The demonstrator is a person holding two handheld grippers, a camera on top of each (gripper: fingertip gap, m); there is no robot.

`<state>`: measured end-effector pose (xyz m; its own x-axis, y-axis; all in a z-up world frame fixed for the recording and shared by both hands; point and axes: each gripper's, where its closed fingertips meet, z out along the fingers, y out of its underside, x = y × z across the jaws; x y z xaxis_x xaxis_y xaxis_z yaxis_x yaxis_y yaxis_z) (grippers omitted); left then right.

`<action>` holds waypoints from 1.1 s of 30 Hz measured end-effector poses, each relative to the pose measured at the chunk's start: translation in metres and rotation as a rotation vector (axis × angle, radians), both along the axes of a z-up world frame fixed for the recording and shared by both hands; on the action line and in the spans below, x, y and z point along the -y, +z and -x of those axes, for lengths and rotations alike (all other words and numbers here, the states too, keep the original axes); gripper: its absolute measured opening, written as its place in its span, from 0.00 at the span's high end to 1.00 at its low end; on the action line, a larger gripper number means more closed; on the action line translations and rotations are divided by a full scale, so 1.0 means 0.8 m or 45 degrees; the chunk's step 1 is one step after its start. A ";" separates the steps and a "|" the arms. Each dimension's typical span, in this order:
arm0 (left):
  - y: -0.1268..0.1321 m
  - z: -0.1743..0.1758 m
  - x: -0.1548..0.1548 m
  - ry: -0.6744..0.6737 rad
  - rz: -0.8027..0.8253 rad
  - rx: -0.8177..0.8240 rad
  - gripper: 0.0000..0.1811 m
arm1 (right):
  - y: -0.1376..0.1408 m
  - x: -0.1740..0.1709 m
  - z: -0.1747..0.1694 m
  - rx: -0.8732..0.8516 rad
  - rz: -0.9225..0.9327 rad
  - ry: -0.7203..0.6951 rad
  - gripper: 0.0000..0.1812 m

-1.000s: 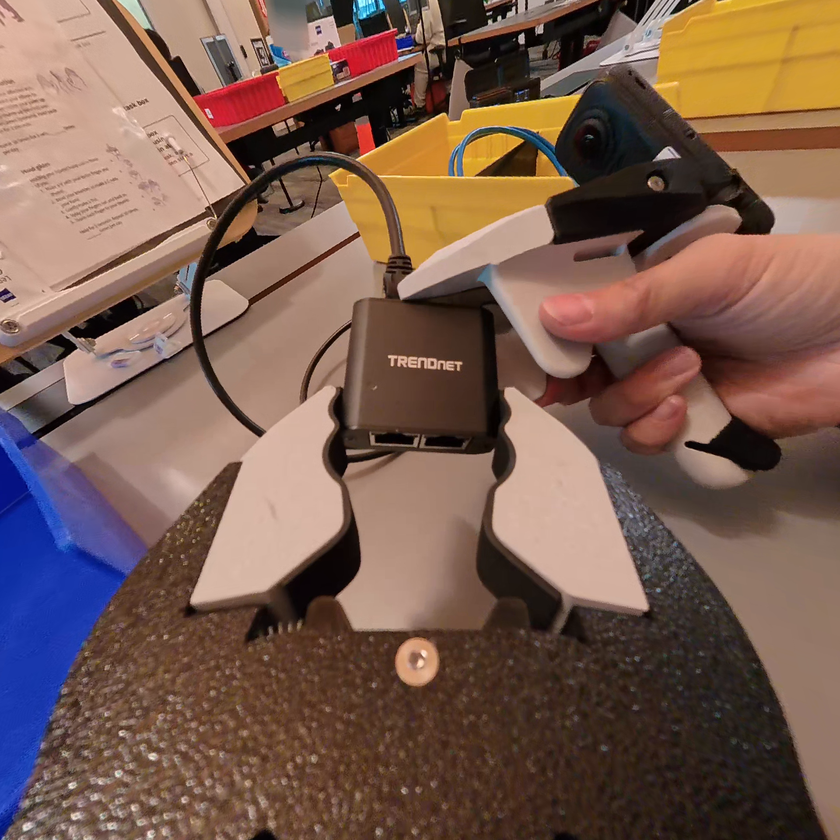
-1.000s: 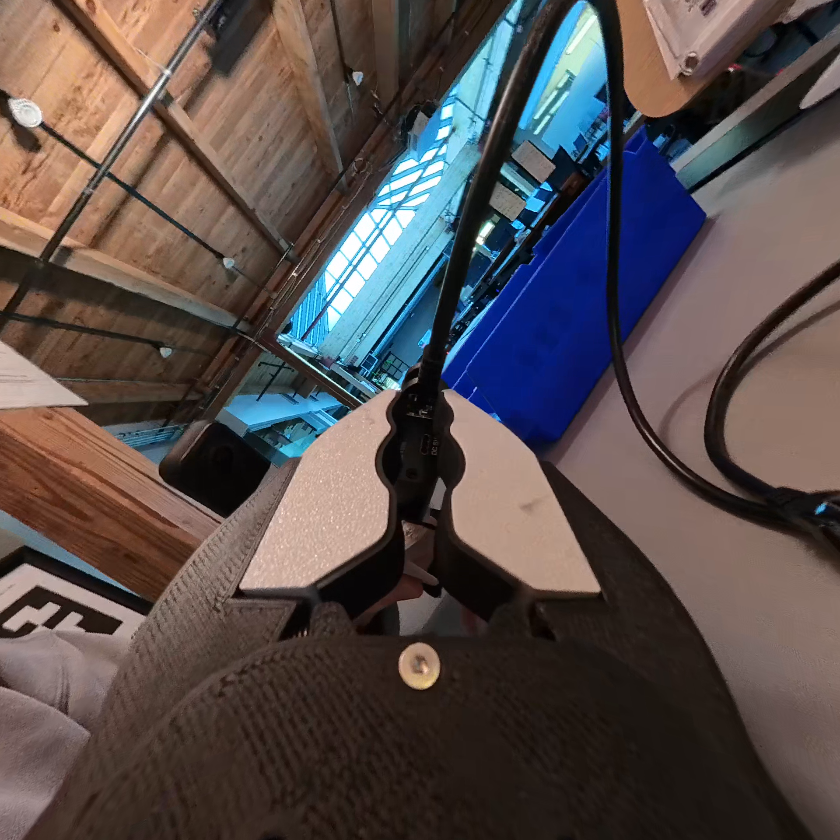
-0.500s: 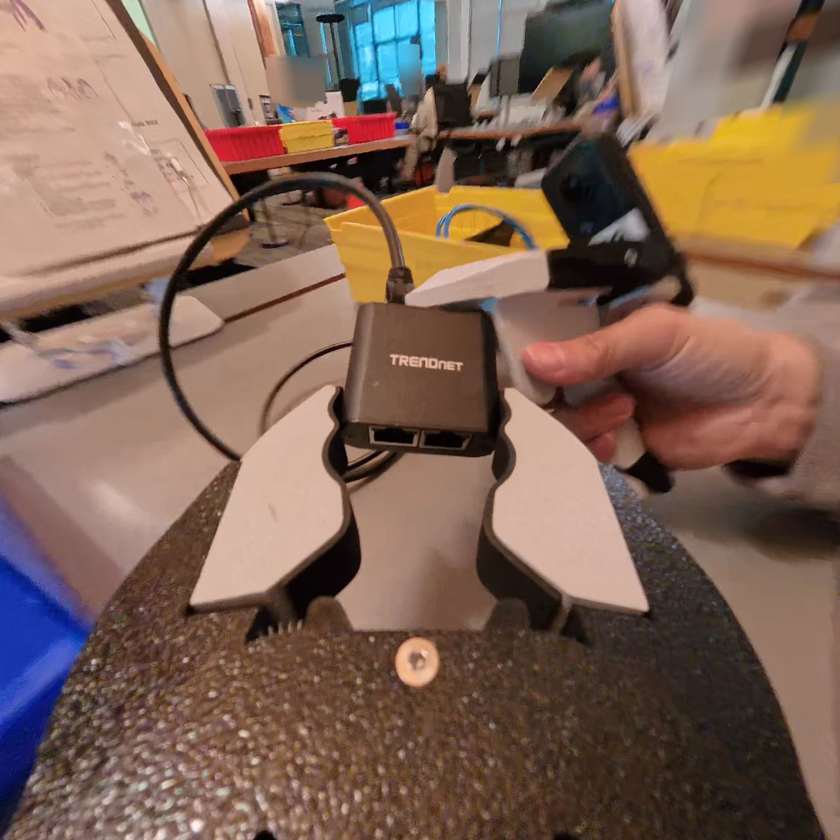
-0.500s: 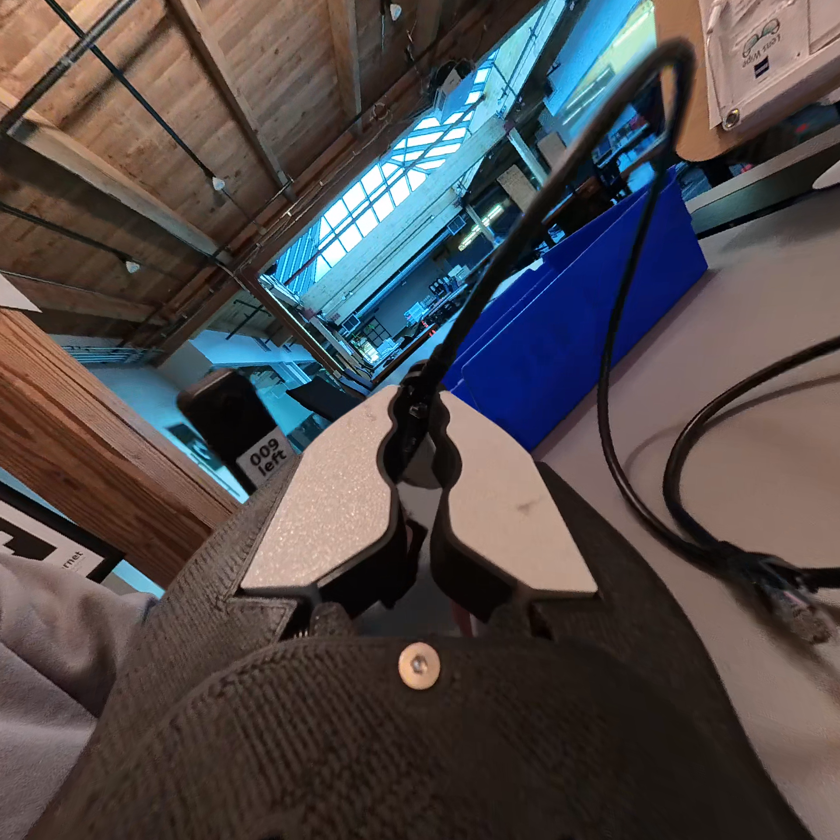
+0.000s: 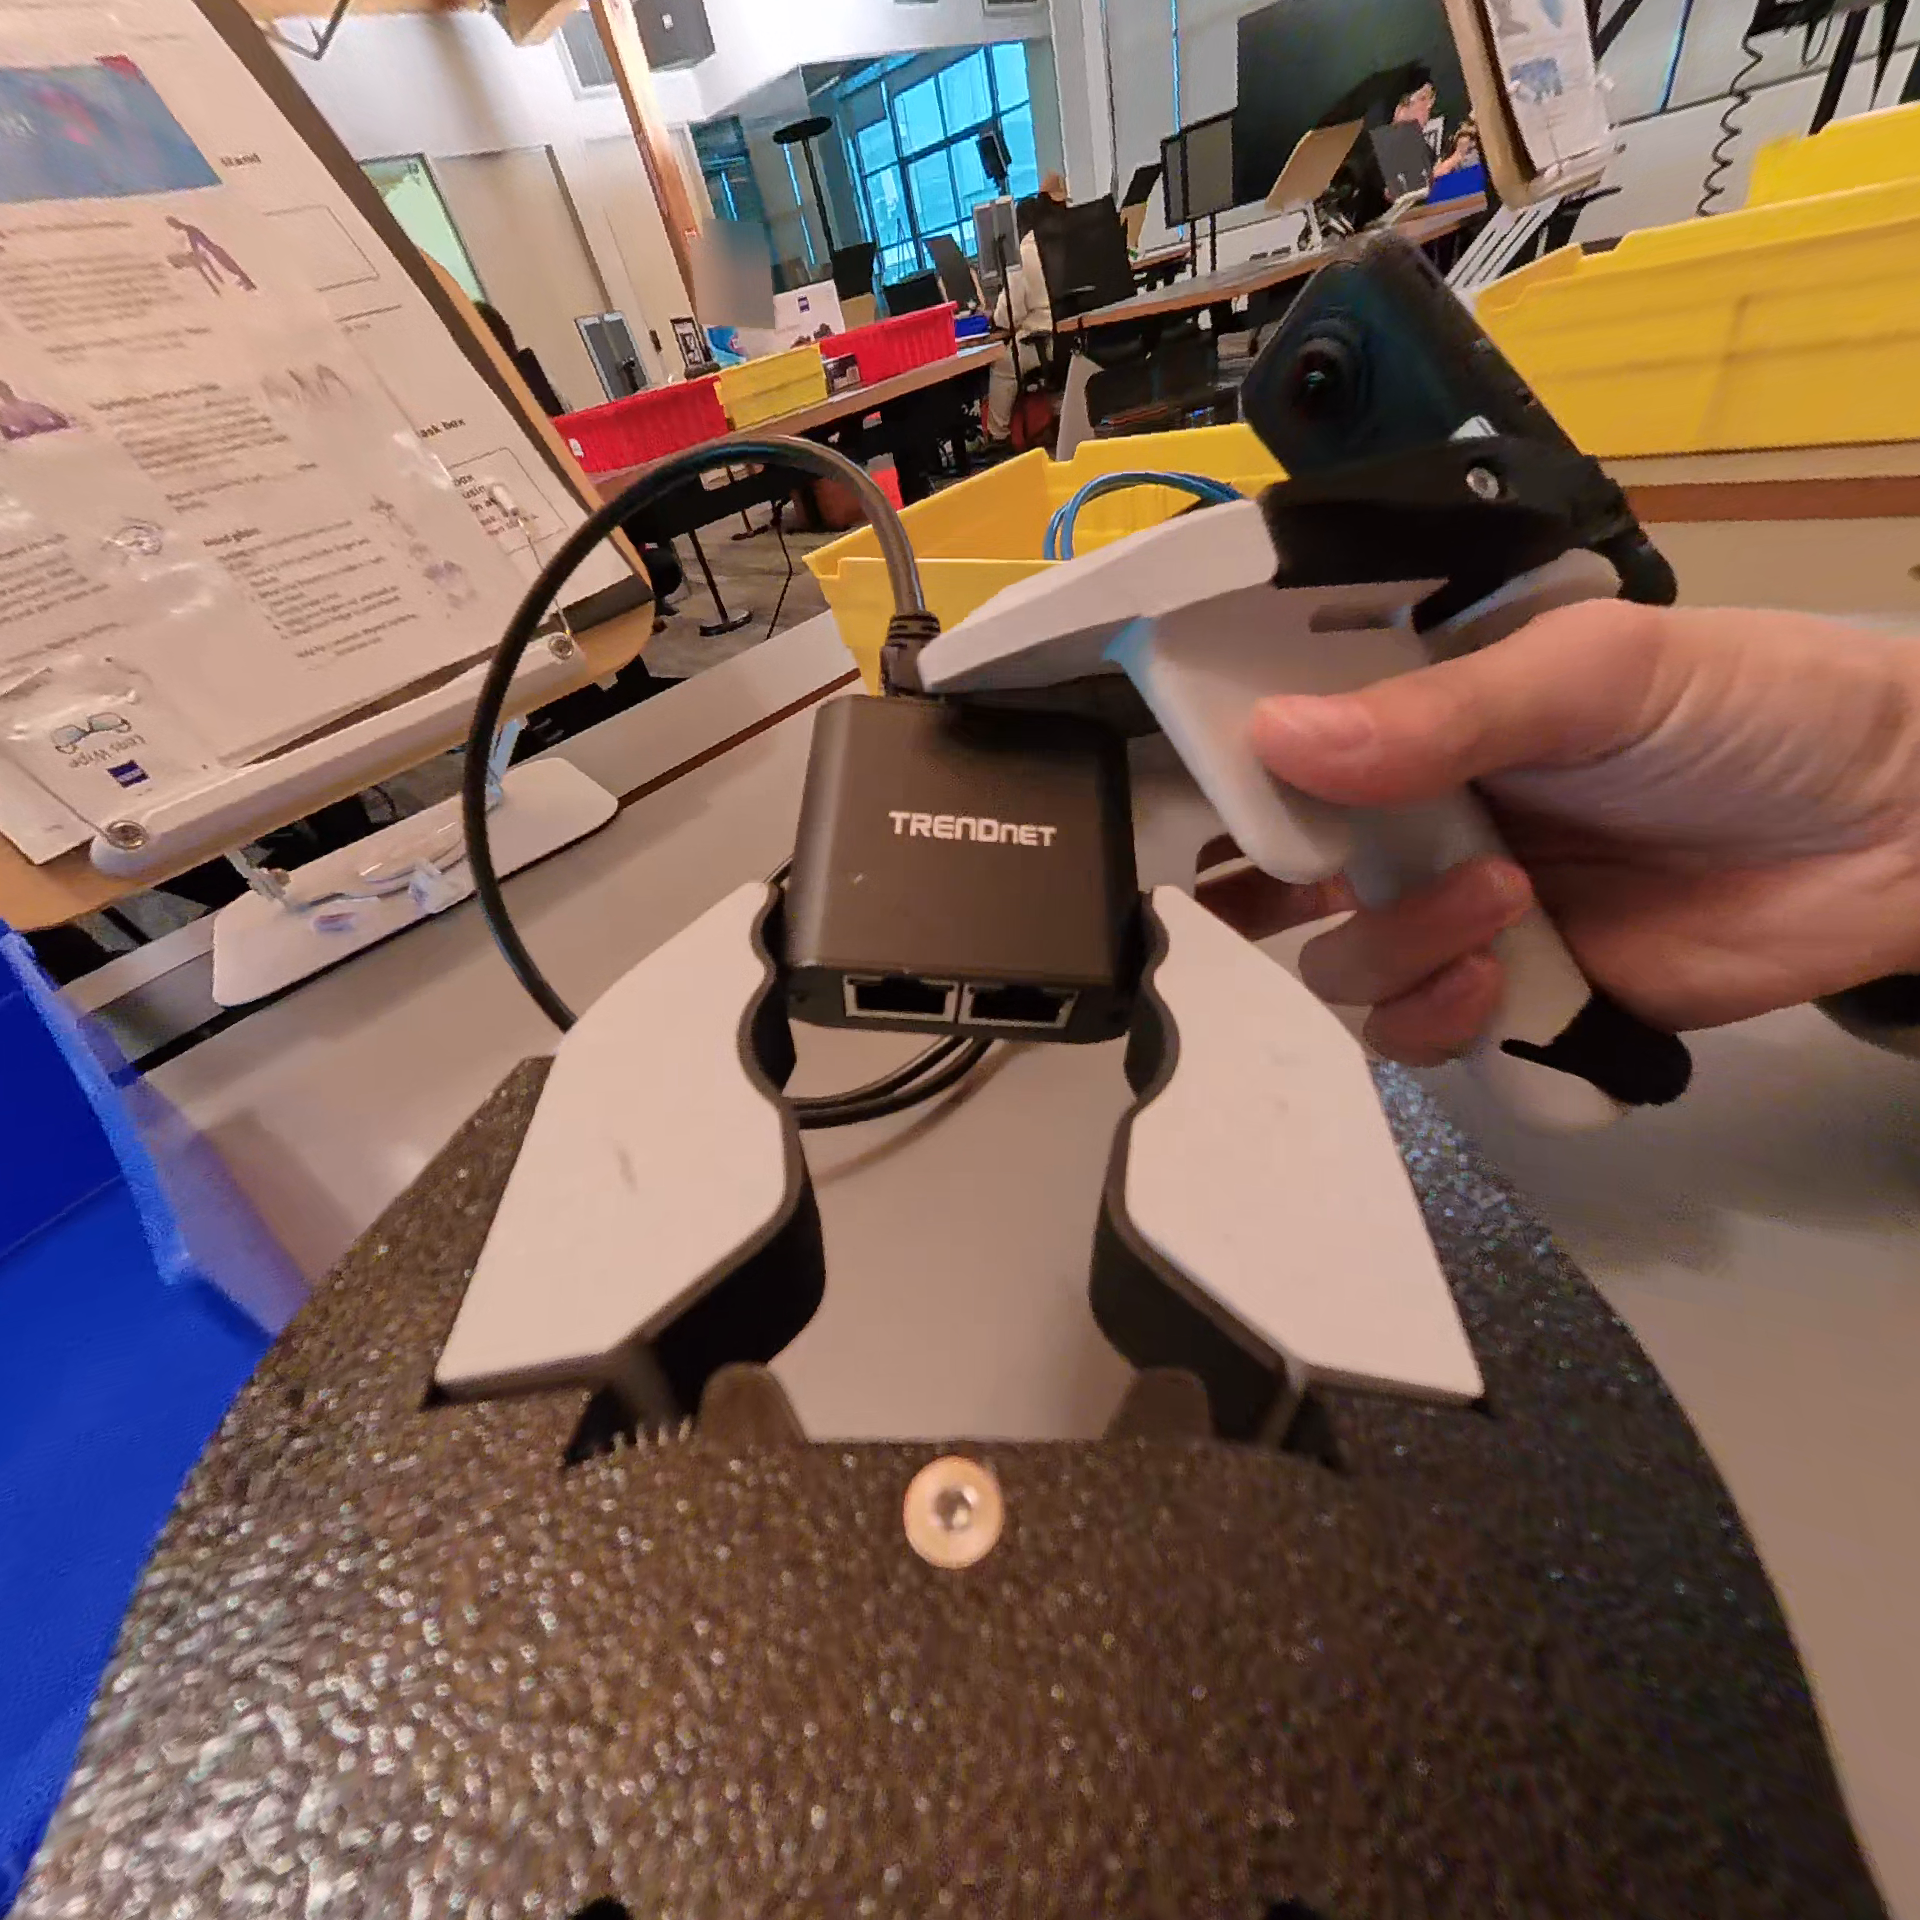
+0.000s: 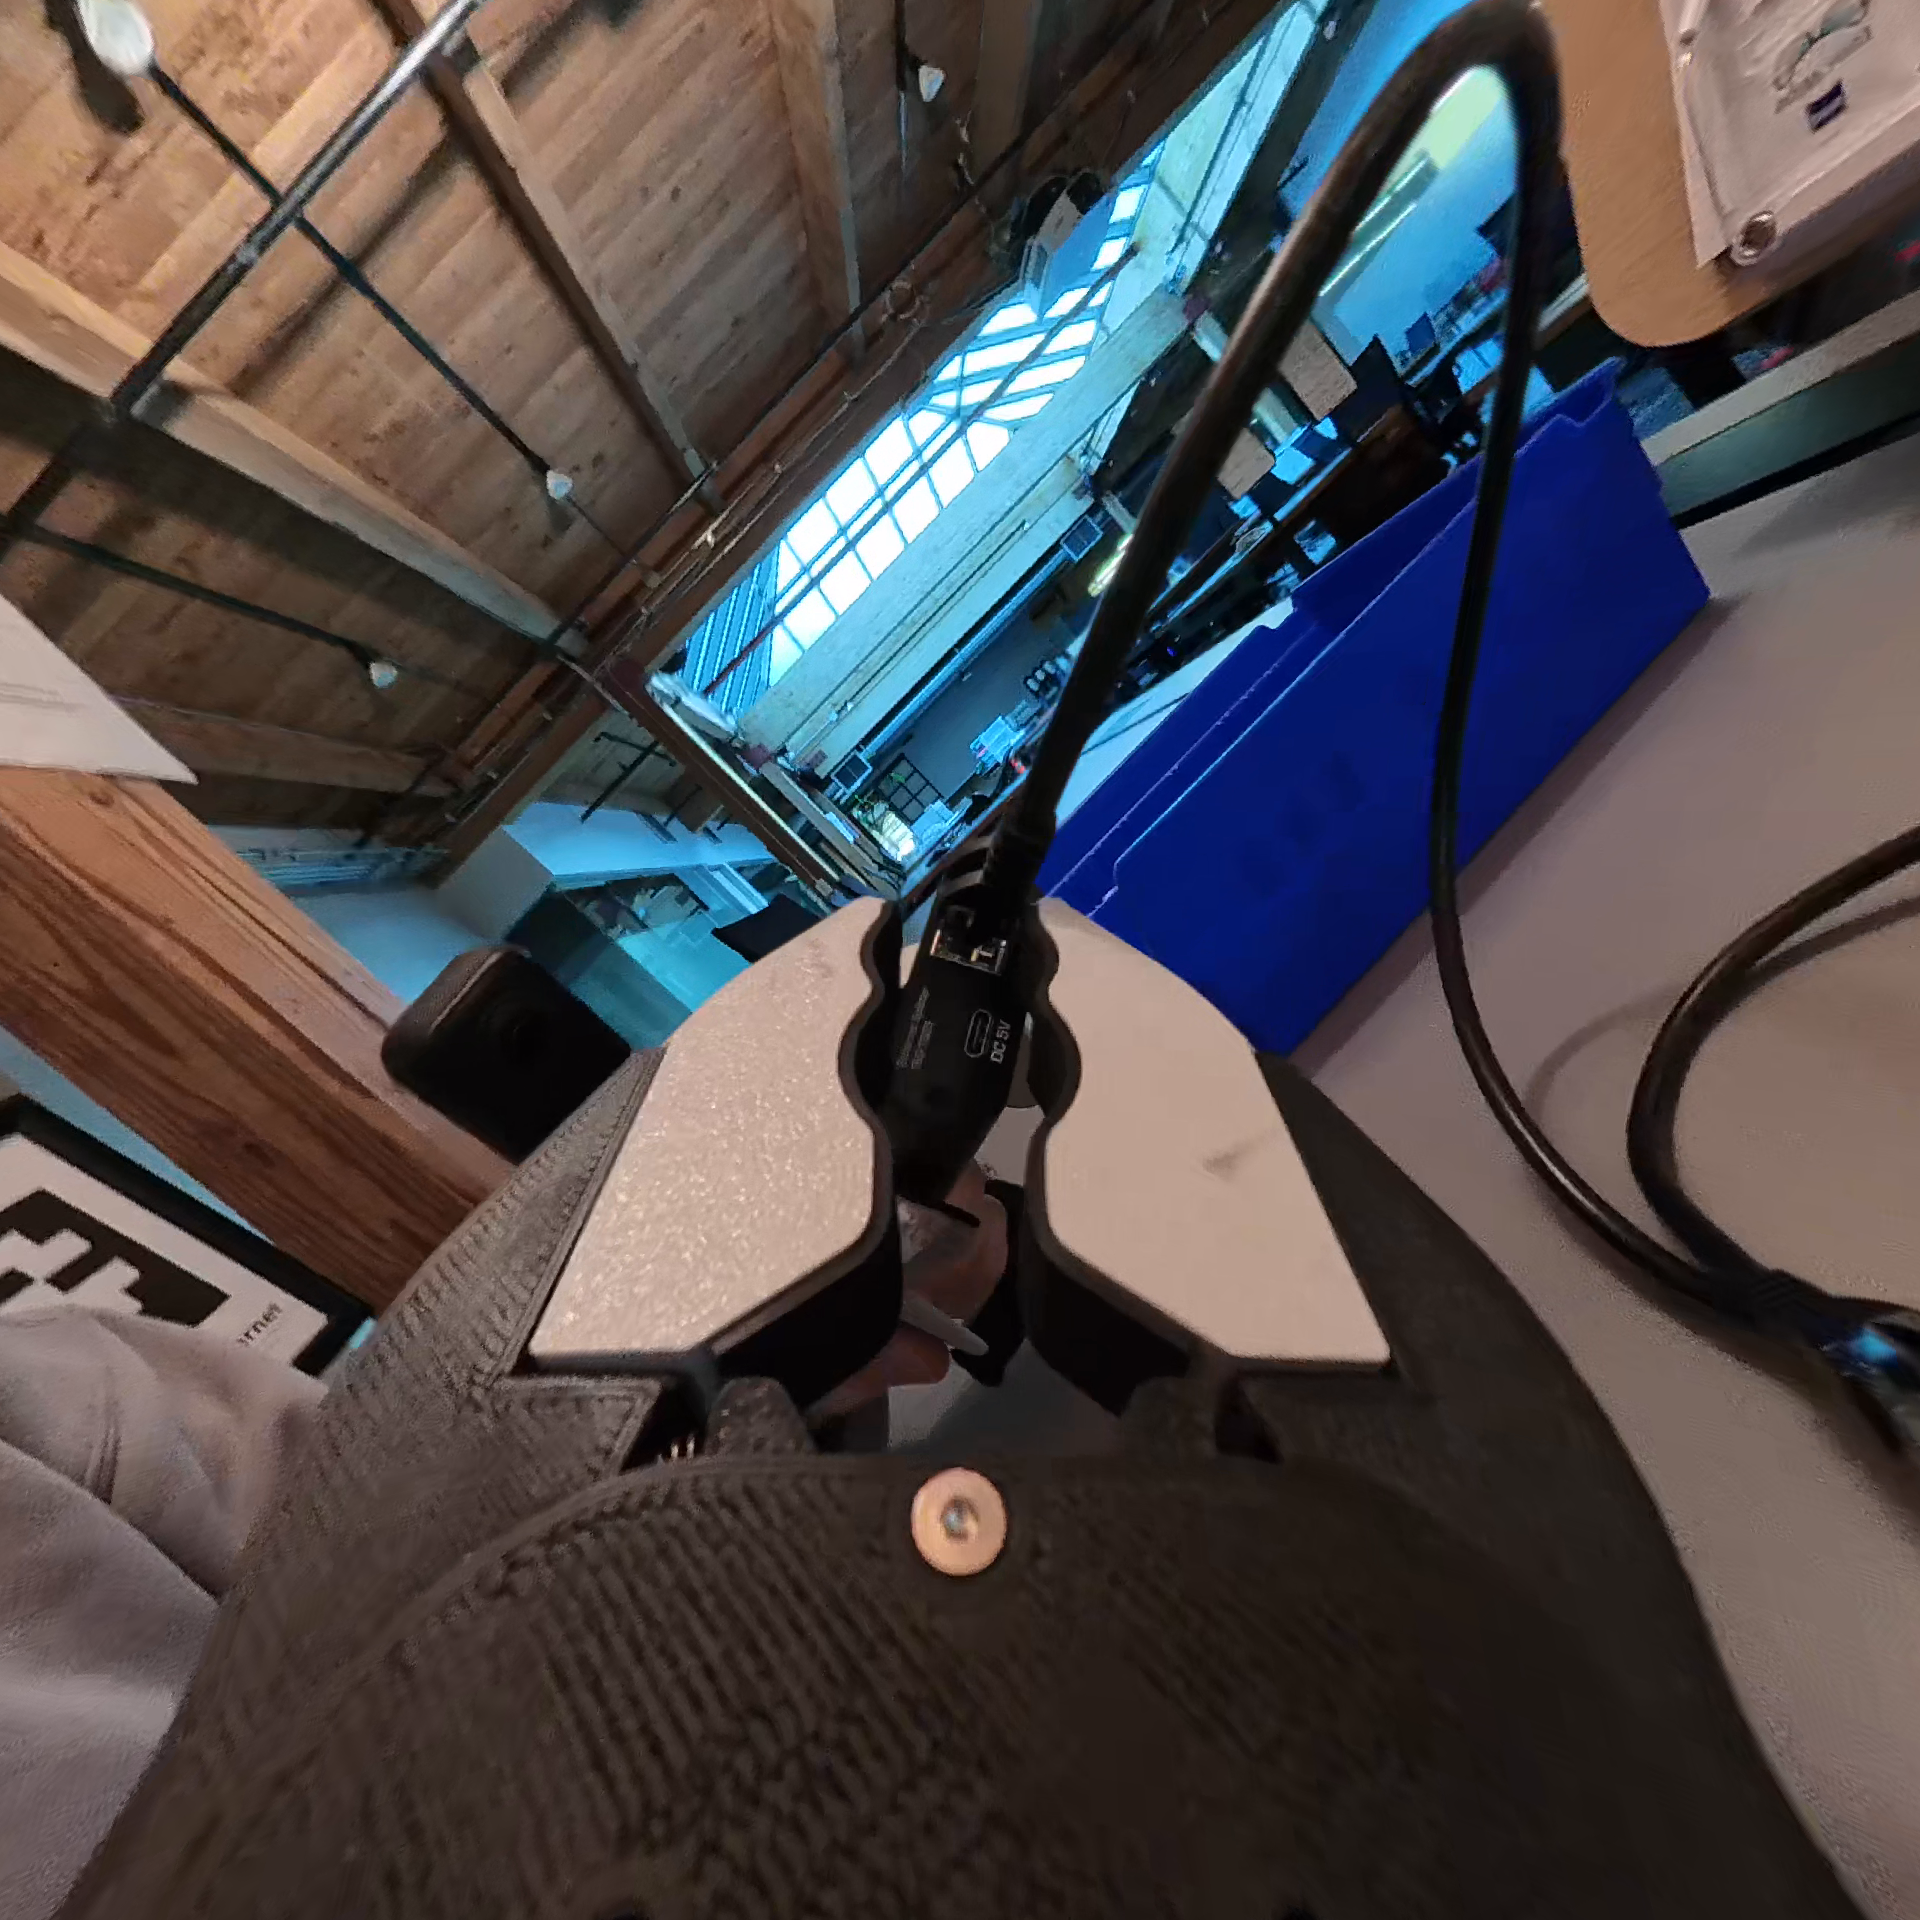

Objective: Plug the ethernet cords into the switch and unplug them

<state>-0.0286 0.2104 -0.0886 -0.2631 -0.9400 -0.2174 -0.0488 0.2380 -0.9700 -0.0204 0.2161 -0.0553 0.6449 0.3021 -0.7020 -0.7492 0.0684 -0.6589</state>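
Note:
My left gripper (image 5: 956, 920) is shut on the black switch (image 5: 956, 852) and holds it above the grey table (image 5: 1714, 1299). Two empty ports face the camera. A black ethernet cord (image 5: 488, 727) is plugged into the switch's back left and loops up and left. My right gripper (image 5: 935, 686), held by a hand (image 5: 1662, 810), reaches in from the right, one finger over the switch's back edge. In the right wrist view, my right gripper (image 6: 961, 914) straddles the switch's back face (image 6: 951, 1049) with narrow gaps. The cord (image 6: 1143, 499) leaves at the fingertips.
A black cord loop (image 6: 1662, 1039) lies on the table, with a plug (image 6: 1860, 1351). A blue bin (image 5: 62, 1299) stands at the left, also in the right wrist view (image 6: 1351, 831). Behind are a yellow bin (image 5: 987, 561) with a blue cable and an instruction board (image 5: 260, 468). Left and right tips are no more than a few centimetres apart.
My right gripper's fingers have spread wider than half a second ago, and the switch's back face shows between them again. My left gripper still holds the switch, after a blurred swing.

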 end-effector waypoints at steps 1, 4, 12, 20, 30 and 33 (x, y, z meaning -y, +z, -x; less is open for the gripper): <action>-0.001 0.000 0.000 0.003 -0.018 -0.001 0.66 | -0.002 0.000 -0.002 -0.037 0.002 -0.012 0.89; -0.001 0.000 0.002 0.018 -0.064 0.002 0.66 | 0.000 0.002 -0.004 -0.146 -0.041 0.011 0.92; -0.005 -0.002 0.003 0.044 -0.098 -0.012 0.66 | -0.005 0.004 -0.004 -0.169 -0.041 -0.020 0.92; 0.006 -0.001 0.011 0.033 -0.004 0.072 0.66 | 0.010 0.010 0.001 -0.023 -0.091 -0.058 0.91; 0.013 -0.002 0.011 0.137 -0.163 0.121 0.66 | 0.016 0.014 0.001 0.029 -0.148 -0.009 0.92; 0.013 -0.002 0.014 0.093 -0.019 0.100 0.66 | 0.016 0.014 0.001 0.112 -0.103 -0.032 0.92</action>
<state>-0.0269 0.1991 -0.0780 -0.1752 -0.9526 -0.2487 0.0096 0.2509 -0.9680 -0.0209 0.2052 -0.0427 0.7111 0.3386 -0.6161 -0.6859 0.1417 -0.7138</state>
